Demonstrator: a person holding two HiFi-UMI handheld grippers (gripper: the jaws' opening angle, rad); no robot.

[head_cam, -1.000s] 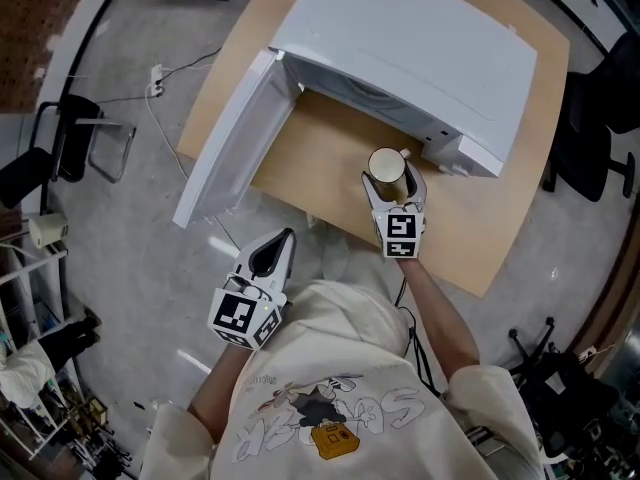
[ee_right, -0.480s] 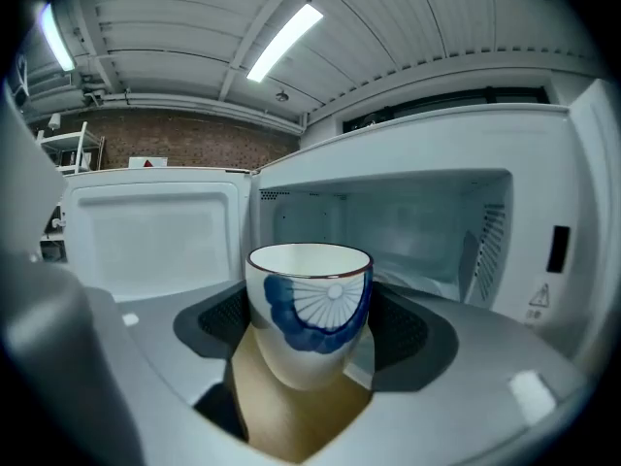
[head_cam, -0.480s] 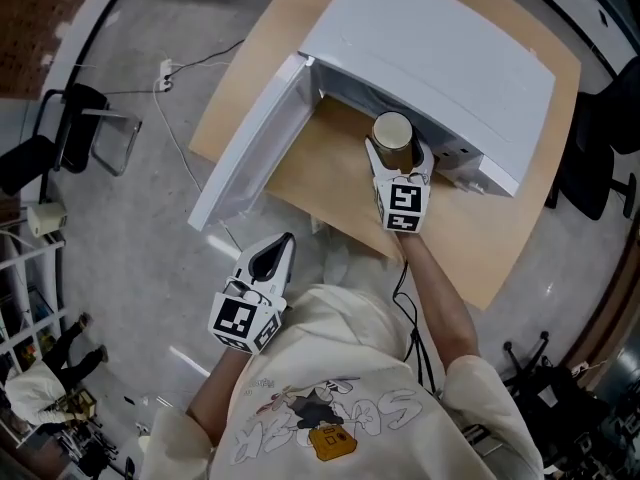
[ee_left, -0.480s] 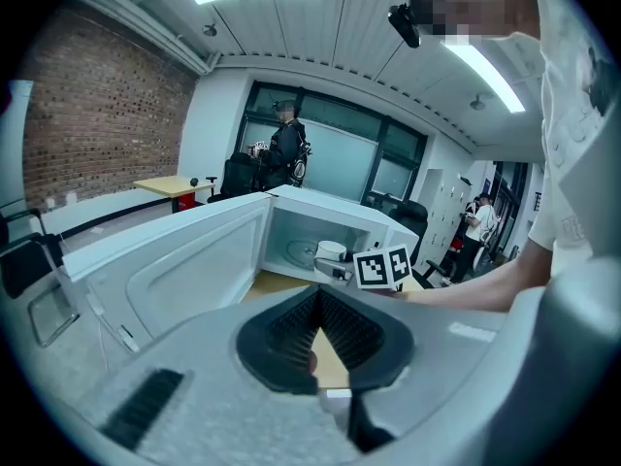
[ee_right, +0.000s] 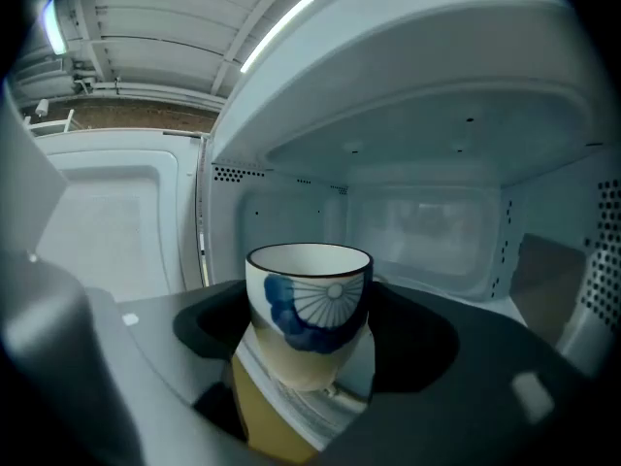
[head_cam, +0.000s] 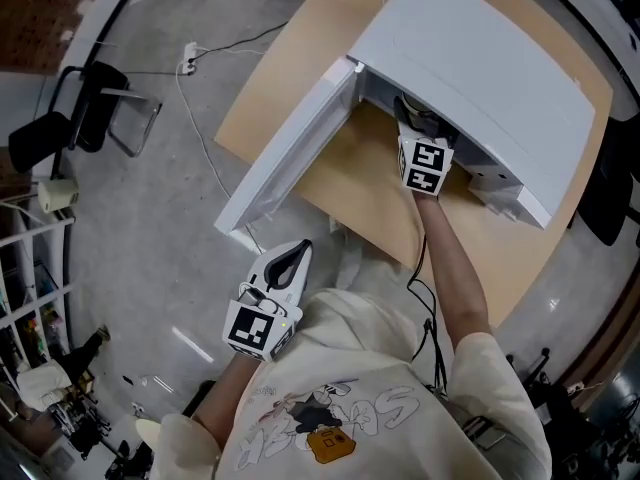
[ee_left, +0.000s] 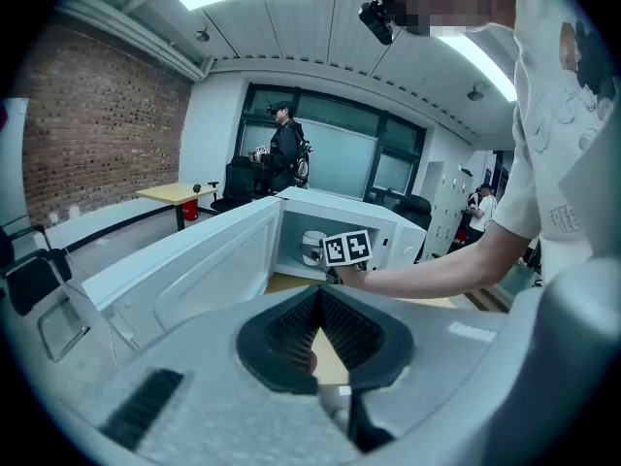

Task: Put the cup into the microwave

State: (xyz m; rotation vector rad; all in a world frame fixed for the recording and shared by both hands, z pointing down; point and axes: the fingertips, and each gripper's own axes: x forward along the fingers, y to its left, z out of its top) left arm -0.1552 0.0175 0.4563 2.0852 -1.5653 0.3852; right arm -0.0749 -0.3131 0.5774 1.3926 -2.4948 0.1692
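Note:
A white cup (ee_right: 309,309) with a blue flower pattern is clamped between the dark jaws of my right gripper (ee_right: 310,343). It hangs at the mouth of the white microwave (head_cam: 480,78), with the cavity's back wall and ceiling ahead of it. From the head view the cup is hidden under the microwave's top, and only my right gripper (head_cam: 418,126) and its marker cube show at the opening. The left gripper view shows the cup (ee_left: 312,246) just inside the cavity. My left gripper (head_cam: 291,261) hangs over the floor near my body, its jaws shut on nothing.
The microwave door (head_cam: 290,148) stands swung open to the left, over the edge of the wooden table (head_cam: 380,198). A black chair (head_cam: 90,108) and a cable (head_cam: 200,98) are on the grey floor at the left. A person (ee_left: 283,149) stands far behind.
My right gripper has carried the cup from the table in front of the microwave into its opening, where the head view no longer shows it. My left gripper has hardly shifted.

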